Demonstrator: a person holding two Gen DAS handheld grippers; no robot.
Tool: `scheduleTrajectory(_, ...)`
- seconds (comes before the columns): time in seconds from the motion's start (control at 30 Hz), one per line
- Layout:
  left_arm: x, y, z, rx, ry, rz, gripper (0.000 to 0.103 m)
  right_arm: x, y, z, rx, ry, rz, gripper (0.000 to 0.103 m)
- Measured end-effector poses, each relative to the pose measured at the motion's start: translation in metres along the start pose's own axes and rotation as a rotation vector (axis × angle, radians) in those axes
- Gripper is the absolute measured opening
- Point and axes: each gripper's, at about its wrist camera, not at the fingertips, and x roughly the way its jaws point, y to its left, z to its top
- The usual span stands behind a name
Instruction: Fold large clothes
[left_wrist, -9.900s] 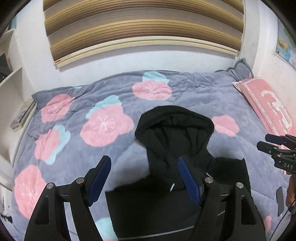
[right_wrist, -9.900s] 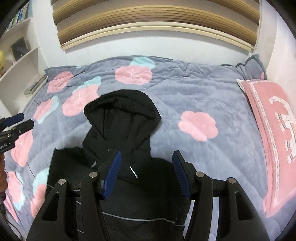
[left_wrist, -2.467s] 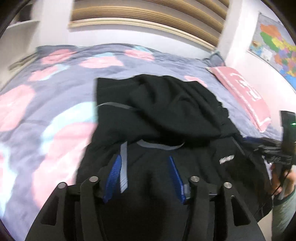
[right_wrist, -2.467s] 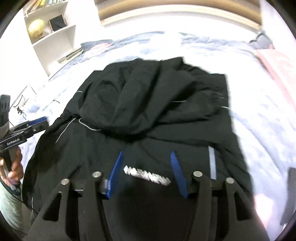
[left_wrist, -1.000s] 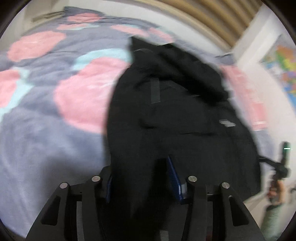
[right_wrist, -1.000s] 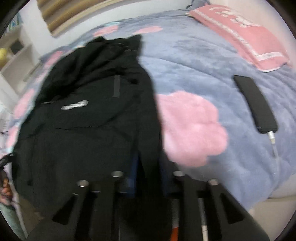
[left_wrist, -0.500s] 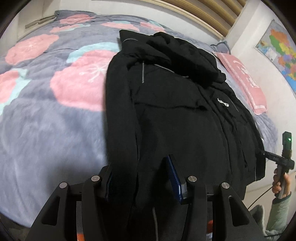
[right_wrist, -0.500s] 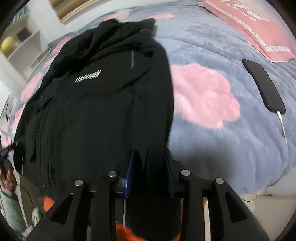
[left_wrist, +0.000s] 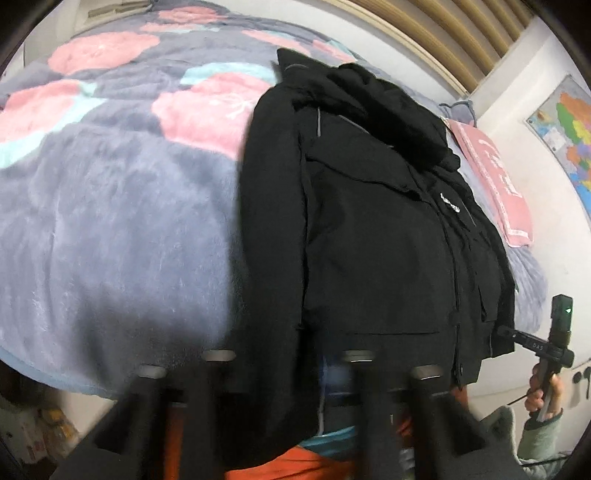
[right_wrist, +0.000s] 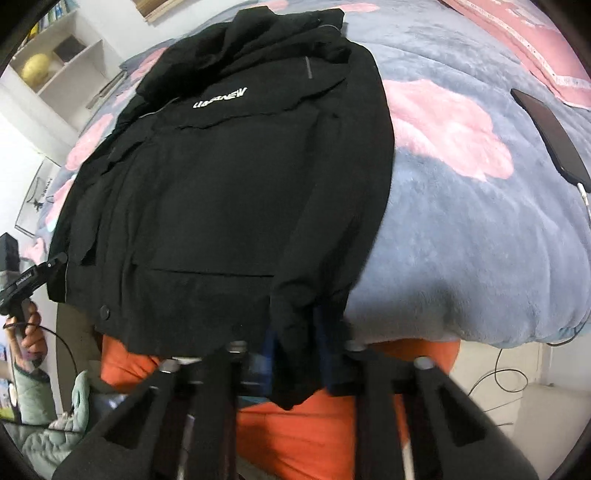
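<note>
So far the black jacket (left_wrist: 376, 236) lies face up on the flowered blanket (left_wrist: 110, 221), its hood bunched at the far end and its hem hanging over the near edge of the bed; the sleeves look drawn in along the sides, but the body is not yet folded over, so most of the folding seems left to do. Starting at the left, the left gripper (left_wrist: 291, 373) has just been closing and now has its jaws pinched together on the jacket's left edge near the hem, the dark cloth draped between them and hiding most of the blue pads. Across the jacket's chest runs a white logo (right_wrist: 219, 100). Over on the right, the right gripper (right_wrist: 295, 350) has likewise just closed, clamped on the cuff end of the sleeve (right_wrist: 332, 206) that runs down the right side. Further right a phone (right_wrist: 546, 136) rests on the blanket, well apart from the jacket
</note>
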Motion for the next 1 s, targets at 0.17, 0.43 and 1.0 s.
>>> scheduleTrajectory(0.17,-0.049,-0.013,0.021,0.029,-0.146,-0.106,0.014,-0.049,0.008,0.009,-0.037,-0.117,0.039,0.014)
scheduleTrajectory(0.43,-0.083,-0.018,0.093,0.009,-0.303,-0.254,0.015,-0.110,-0.015,0.066,0.028,-0.303,0.150,0.014)
scheduleTrajectory(1.0,-0.009,-0.039,0.289,-0.064,-0.418,-0.158,0.016,-0.096,-0.045,0.271,0.197,-0.433,0.294,0.014)
